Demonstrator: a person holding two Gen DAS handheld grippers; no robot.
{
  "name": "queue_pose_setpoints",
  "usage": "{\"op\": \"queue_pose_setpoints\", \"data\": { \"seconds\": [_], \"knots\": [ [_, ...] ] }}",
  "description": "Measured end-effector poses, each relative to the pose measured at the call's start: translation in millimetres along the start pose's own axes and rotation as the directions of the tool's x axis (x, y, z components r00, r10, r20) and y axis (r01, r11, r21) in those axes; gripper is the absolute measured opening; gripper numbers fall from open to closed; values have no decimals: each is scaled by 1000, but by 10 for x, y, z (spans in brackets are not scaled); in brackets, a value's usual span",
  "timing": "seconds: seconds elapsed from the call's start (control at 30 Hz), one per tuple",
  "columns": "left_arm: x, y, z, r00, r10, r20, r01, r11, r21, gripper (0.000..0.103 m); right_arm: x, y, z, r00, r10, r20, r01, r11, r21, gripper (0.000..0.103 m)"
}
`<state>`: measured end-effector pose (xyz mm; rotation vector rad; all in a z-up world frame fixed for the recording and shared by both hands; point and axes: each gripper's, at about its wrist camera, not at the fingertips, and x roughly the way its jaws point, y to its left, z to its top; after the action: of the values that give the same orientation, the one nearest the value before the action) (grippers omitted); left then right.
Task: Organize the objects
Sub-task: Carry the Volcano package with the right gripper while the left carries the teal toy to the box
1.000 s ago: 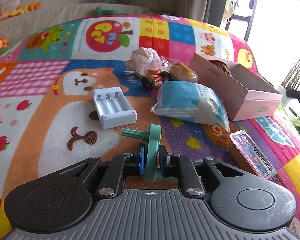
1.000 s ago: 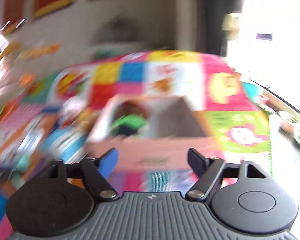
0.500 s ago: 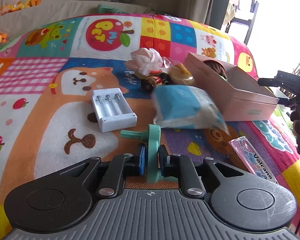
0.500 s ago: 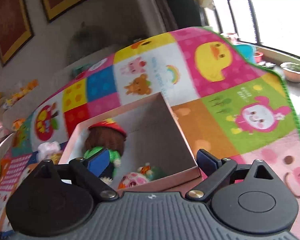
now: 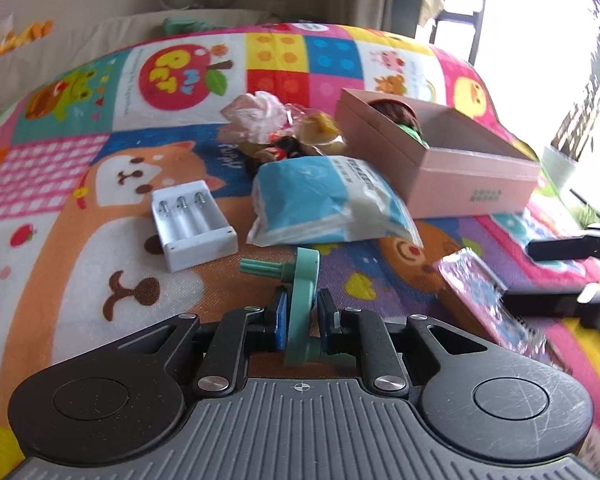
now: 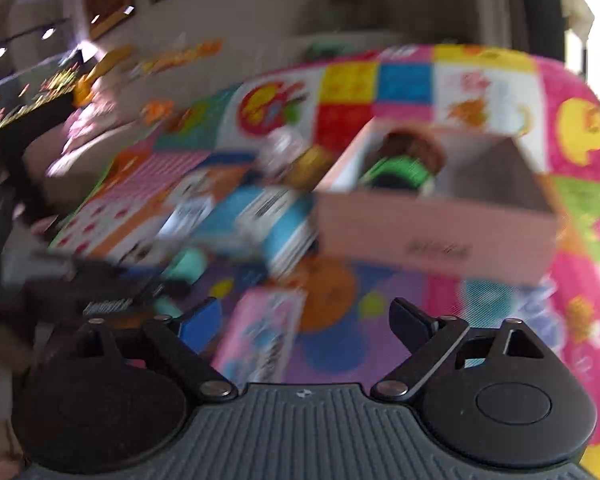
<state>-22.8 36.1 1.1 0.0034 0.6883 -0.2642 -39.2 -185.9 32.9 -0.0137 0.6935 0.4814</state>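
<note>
since a second ago the right gripper [image 5: 556,276] has swung into the right edge of the left wrist view, and its own camera, which half a second back looked down into the pink box, now looks from further back and lower; its jaws have just been closing a little with nothing between them. the left gripper [image 5: 303,322] has hardly shifted.

left wrist view: the left gripper's fingers are pressed onto a teal plastic crank piece [image 5: 302,300], pinching its flat disc upright, with its ribbed peg sticking out to the left. beyond it on the cartoon play mat [image 5: 80,264] lie a white battery holder [image 5: 192,224] and a blue and white plastic packet [image 5: 328,204]. behind the packet sit a crumpled pink bag [image 5: 256,114] and a small toy car [image 5: 280,152], partly hidden. the open pink box [image 5: 472,188] stands to the right of the packet with a brown-haired doll [image 5: 400,114] at its far end. a pink sachet [image 5: 488,300] lies on the mat just beside the right gripper's dark fingers.

right wrist view: badly blurred. the right gripper [image 6: 306,318] is spread wide and empty, its fingers either side of the pink sachet [image 6: 260,332] lying on the mat [image 6: 576,272] below. the pink box [image 6: 436,236] is ahead, the doll [image 6: 408,160] inside it, and the blue packet [image 6: 260,224] is to its left.
</note>
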Motion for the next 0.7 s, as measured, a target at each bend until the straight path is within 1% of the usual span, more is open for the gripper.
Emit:
{"op": "queue_pose_setpoints", "data": {
  "seconds": [0.07,0.1,0.13,0.17,0.23,0.27,0.37,0.43,0.47,0.5,0.53,0.6,0.7],
  "knots": [
    [-15,-27,-17,1000,3,-2,-3,1000,21,18,106,115,-74,999,2,-36,-3,1000,-31,81],
    [-21,-35,-21,1000,3,-3,-3,1000,26,18,145,125,-93,998,-5,-56,3,1000,-28,78],
    [-25,-41,-23,1000,2,-5,-2,1000,26,18,166,106,-101,998,-7,-70,6,1000,-17,78],
    [-29,-44,-27,1000,2,-4,-2,1000,24,18,157,87,-95,998,-14,-65,14,1000,-1,78],
    [-31,-52,-38,1000,6,1,-6,1000,22,18,128,55,-60,996,-79,-49,79,997,-13,77],
    [-36,-61,-46,1000,10,5,-10,1000,25,18,110,53,-47,995,-97,-37,96,995,-22,77],
    [-37,-85,-65,1000,22,18,-23,999,40,18,69,13,-59,998,-47,-41,46,999,-23,77],
    [-41,-70,-61,1000,19,18,-20,999,32,18,79,51,-83,998,-49,-46,47,998,-41,75],
    [-41,-53,-59,1000,15,18,-15,1000,23,18,104,65,-86,997,-54,-52,51,998,-43,68],
    [-44,-40,-58,1000,11,19,-12,1000,16,18,134,79,-88,996,-55,-63,53,998,-40,56],
    [-52,-36,-63,1000,13,21,-13,1000,14,18,158,81,-86,996,-53,-76,51,998,-32,53],
    [-69,-65,-81,999,28,27,-29,999,32,18,138,67,-86,996,-44,-72,42,999,-26,46],
    [-121,-131,-111,999,47,23,-48,997,66,15,12,50,-93,998,-47,-43,45,998,-43,44]
  ]
}}
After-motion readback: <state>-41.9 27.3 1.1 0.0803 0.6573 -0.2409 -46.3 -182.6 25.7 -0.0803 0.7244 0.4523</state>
